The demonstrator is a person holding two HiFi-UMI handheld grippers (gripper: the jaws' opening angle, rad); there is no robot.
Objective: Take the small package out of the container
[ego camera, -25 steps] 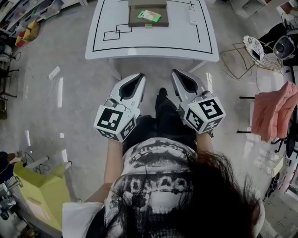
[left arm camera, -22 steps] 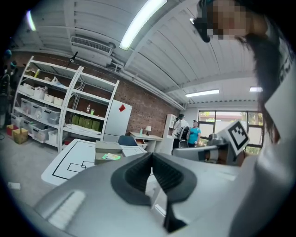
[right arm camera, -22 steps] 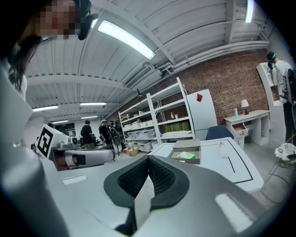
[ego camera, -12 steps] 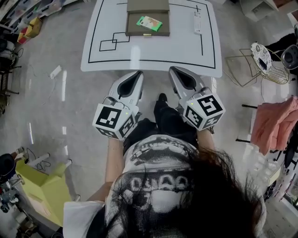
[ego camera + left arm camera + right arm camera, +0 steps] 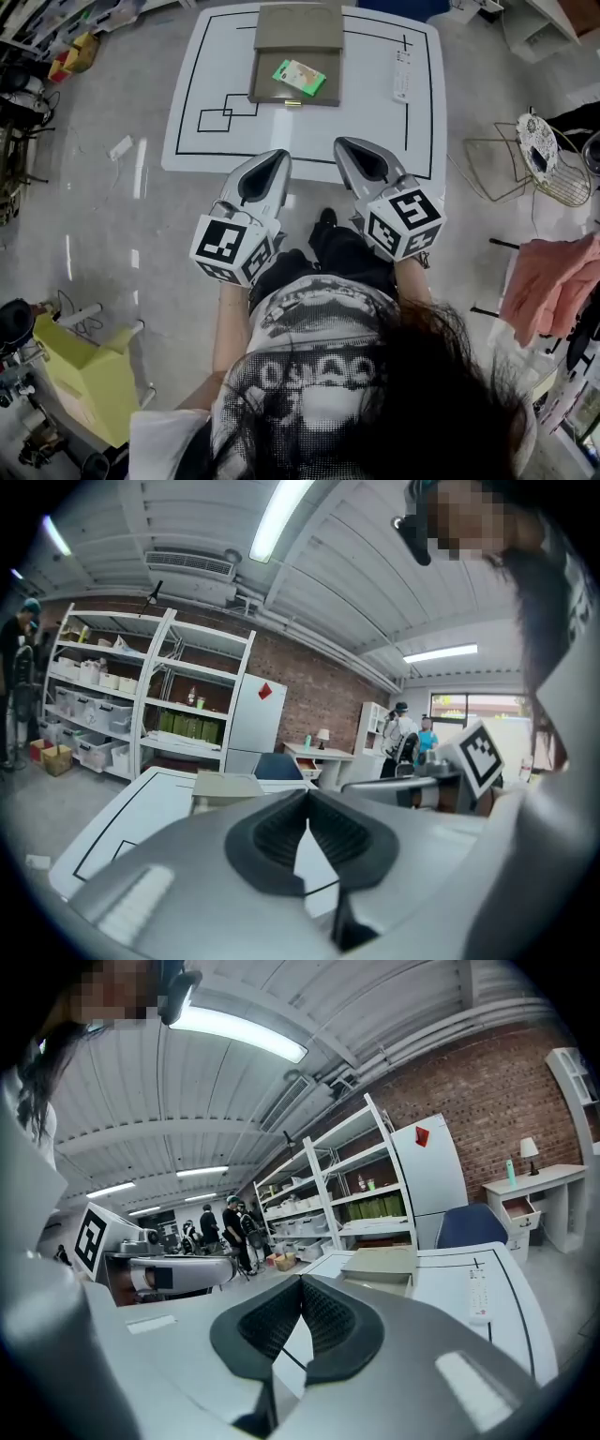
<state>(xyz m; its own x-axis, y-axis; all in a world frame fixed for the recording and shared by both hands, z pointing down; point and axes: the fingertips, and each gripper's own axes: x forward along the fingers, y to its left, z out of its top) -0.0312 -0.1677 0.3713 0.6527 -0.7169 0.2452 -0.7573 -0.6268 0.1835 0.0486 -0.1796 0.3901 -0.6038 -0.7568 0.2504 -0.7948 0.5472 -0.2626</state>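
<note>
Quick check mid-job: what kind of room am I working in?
Probably a workshop or lab space rather than a home. There are stocked open metal shelves against a bare brick wall, and the white table is marked with black lines like a set-up work area.

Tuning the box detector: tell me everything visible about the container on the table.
The container is a flat, rectangular, olive-brown box, matte like card. Its lid appears to be open on the far side of the tray, and a small brass-coloured clasp shows on the near edge. It rests on the far half of the white table, over the black lines. A green package lies askew inside. Nothing else touches it.
</note>
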